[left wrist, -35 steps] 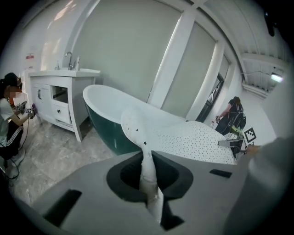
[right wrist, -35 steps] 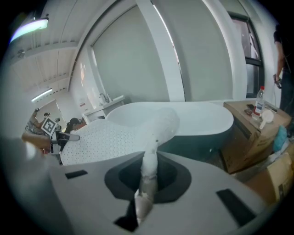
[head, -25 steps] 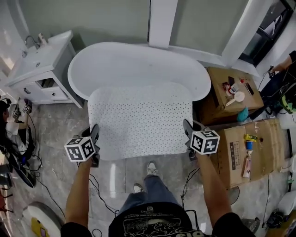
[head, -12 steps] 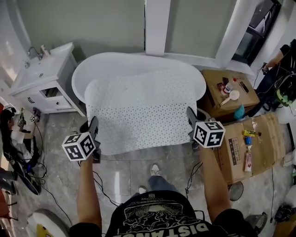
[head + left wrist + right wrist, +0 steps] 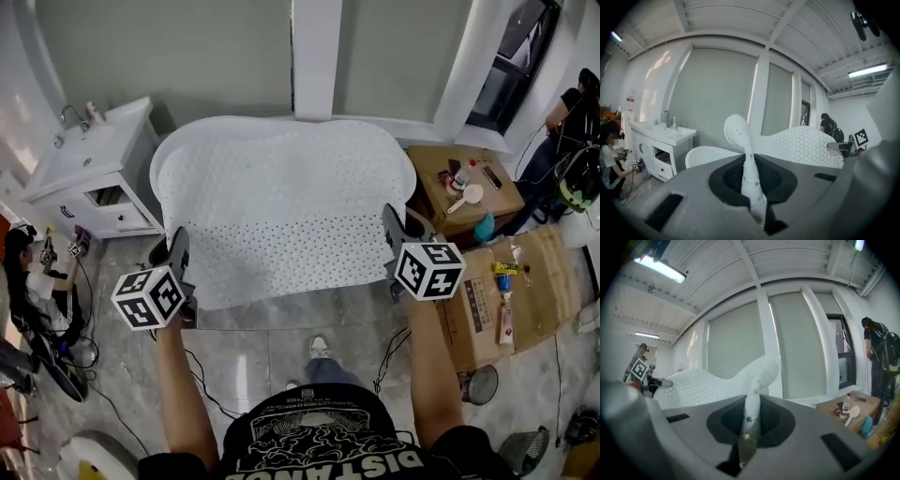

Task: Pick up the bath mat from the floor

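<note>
Ok, head view first: bath mat [image 5: 281, 211] fills the middle of the frame, off the floor and spread flat in the air over the bathtub [image 5: 409, 176]. Left gripper [image 5: 178, 246] is at the mat's near-left corner, right gripper [image 5: 392, 223] at the near-right corner. Long axis runs left-right between them, and the sheet extends away from the person toward the top of the frame. Both hands sit about level, neither closer to the mat than the other. Sink cabinet [image 5: 94, 178] is at upper left, cardboard box [image 5: 455, 202] at right, both clear of the mat.

Left gripper view: jaws clamped on a thin fold of mat [image 5: 740, 140] at centre, with the rest fanning off to the right of the frame.

Right gripper view: same thing, jaws pinched on the mat's edge [image 5: 759, 373], sheet running off to the left.

Judgement: pickup looks essentially done. Any next move depends on keeping both corners level so the span stays taut.
</note>
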Demonstrator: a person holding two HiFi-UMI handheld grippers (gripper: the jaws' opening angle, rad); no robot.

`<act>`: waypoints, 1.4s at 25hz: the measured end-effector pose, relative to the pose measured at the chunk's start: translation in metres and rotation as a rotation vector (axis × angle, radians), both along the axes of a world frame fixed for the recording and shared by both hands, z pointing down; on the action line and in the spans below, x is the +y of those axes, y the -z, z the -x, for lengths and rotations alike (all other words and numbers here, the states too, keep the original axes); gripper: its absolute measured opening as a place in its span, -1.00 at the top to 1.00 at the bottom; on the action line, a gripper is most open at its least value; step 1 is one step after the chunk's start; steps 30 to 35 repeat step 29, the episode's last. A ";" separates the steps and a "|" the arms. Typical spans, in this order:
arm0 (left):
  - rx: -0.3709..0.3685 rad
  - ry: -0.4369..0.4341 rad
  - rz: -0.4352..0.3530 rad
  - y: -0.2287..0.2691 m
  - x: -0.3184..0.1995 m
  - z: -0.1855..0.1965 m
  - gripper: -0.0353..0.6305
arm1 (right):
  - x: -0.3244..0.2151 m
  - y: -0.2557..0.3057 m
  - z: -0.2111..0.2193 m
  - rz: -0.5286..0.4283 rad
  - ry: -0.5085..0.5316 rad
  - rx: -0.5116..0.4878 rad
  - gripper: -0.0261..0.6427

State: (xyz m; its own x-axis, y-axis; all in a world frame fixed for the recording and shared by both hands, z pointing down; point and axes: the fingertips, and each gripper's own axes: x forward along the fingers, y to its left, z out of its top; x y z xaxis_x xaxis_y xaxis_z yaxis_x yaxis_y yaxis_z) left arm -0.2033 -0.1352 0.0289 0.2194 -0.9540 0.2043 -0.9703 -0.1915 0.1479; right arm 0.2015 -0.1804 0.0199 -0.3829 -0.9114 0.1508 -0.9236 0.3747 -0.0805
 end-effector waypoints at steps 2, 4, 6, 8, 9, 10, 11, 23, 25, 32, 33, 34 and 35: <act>-0.007 0.004 -0.019 0.008 0.002 0.003 0.81 | 0.001 0.007 0.003 -0.013 0.001 -0.005 0.85; -0.007 0.004 -0.032 0.012 0.004 0.004 0.81 | 0.004 0.012 0.004 -0.026 0.000 0.000 0.85; -0.005 0.011 -0.039 0.013 0.005 0.005 0.81 | 0.007 0.015 0.007 -0.037 0.000 0.004 0.85; -0.012 0.021 -0.040 0.013 0.007 0.006 0.81 | 0.009 0.018 0.010 -0.047 0.002 0.006 0.85; -0.015 0.024 -0.038 0.012 0.007 0.007 0.81 | 0.010 0.018 0.013 -0.050 0.005 0.007 0.85; -0.014 0.027 -0.036 0.011 0.007 0.007 0.81 | 0.011 0.019 0.015 -0.052 0.007 0.009 0.85; -0.012 0.030 -0.033 0.010 0.008 0.008 0.81 | 0.012 0.019 0.017 -0.053 0.010 0.012 0.85; -0.032 0.041 -0.028 0.006 0.012 0.008 0.80 | 0.017 0.016 0.013 -0.055 0.001 0.017 0.85; -0.034 0.038 -0.028 0.006 0.013 0.005 0.80 | 0.019 0.015 0.012 -0.057 0.002 0.017 0.85; -0.035 0.032 -0.031 0.006 0.015 0.001 0.80 | 0.021 0.016 0.011 -0.063 0.006 0.019 0.85; -0.035 0.032 -0.031 0.006 0.015 0.001 0.80 | 0.021 0.016 0.011 -0.063 0.006 0.019 0.85; -0.035 0.032 -0.031 0.006 0.015 0.001 0.80 | 0.021 0.016 0.011 -0.063 0.006 0.019 0.85; -0.035 0.032 -0.031 0.006 0.015 0.001 0.80 | 0.021 0.016 0.011 -0.063 0.006 0.019 0.85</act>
